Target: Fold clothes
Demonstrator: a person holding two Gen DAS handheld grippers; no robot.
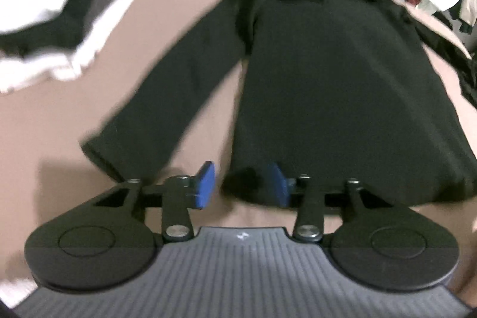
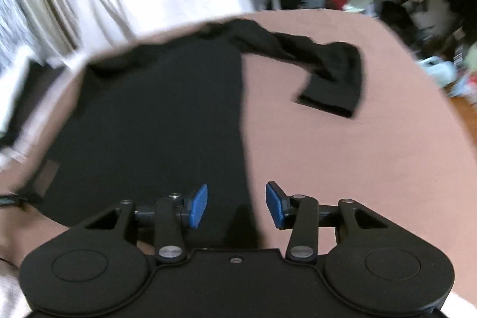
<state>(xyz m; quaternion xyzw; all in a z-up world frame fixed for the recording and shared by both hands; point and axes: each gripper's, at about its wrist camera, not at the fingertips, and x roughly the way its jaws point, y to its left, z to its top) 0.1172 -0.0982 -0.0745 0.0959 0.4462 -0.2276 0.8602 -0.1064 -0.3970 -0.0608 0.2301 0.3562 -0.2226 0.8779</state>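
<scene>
The left gripper (image 1: 242,184) points forward and downward, its black linkage arms splayed out to either side of the grey ribbed body. Its two blue pads (image 1: 205,184) stand apart with a clear gap between them — nothing is pinched there, and the right-hand pad sits in shadow, darker than its mate.

The right gripper (image 2: 237,206) is angled downward too, seen from just behind its black body. Its blue fingertips (image 2: 275,204) are likewise spread, tilted slightly outward like an open V, and hold nothing. Both views are a little blurred. At the lower left edge of the right wrist view a pale sleeve (image 2: 10,292) shows — too blurred and cropped to tell more.
</scene>
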